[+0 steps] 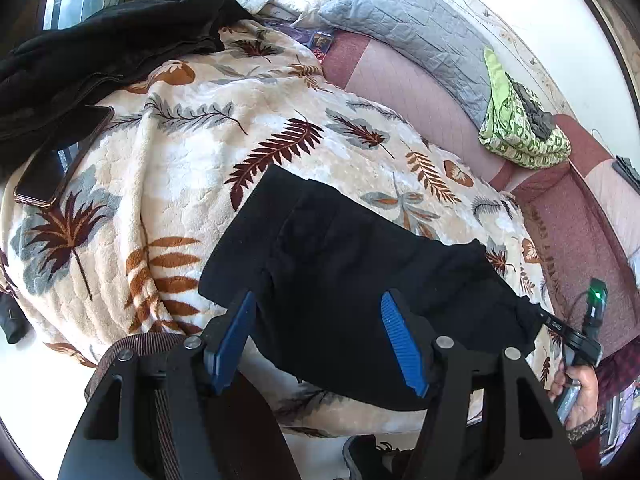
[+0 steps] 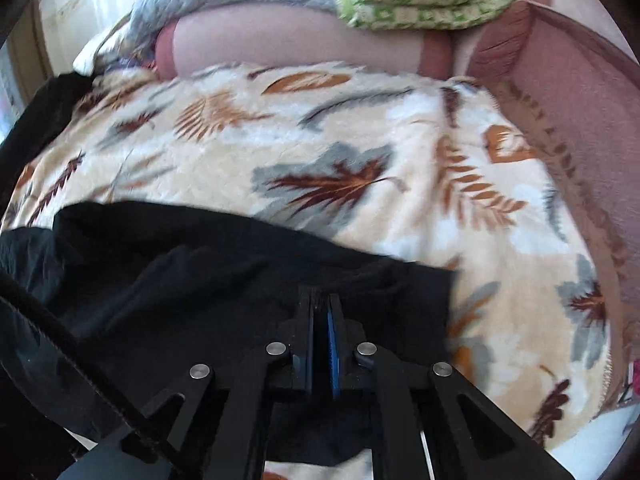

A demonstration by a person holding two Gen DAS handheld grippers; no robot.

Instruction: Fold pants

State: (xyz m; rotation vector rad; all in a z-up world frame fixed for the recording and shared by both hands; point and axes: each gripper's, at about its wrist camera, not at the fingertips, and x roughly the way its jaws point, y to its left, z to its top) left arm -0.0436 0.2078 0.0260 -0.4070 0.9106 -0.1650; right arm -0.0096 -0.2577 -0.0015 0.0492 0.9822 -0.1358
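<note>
The black pants [image 1: 340,272] lie folded into a compact shape near the front edge of a leaf-patterned blanket [image 1: 192,152]. My left gripper [image 1: 318,296] hovers over their near edge, open, its blue pads [image 1: 404,344] apart and not pressing on the cloth. At the far right of the left wrist view, a hand holds my right gripper [image 1: 546,320] at the pants' right corner. In the right wrist view the right gripper [image 2: 320,300] is shut, with its fingers together and pinching the black fabric [image 2: 180,280], which wrinkles toward the tips.
A heap of dark clothing [image 1: 100,52] and a phone [image 1: 64,156] lie at the blanket's left. Behind are a grey pillow [image 1: 408,20], a green patterned cloth [image 1: 520,128] and a pink mattress [image 1: 420,88]. A shoe [image 1: 368,456] shows on the floor below.
</note>
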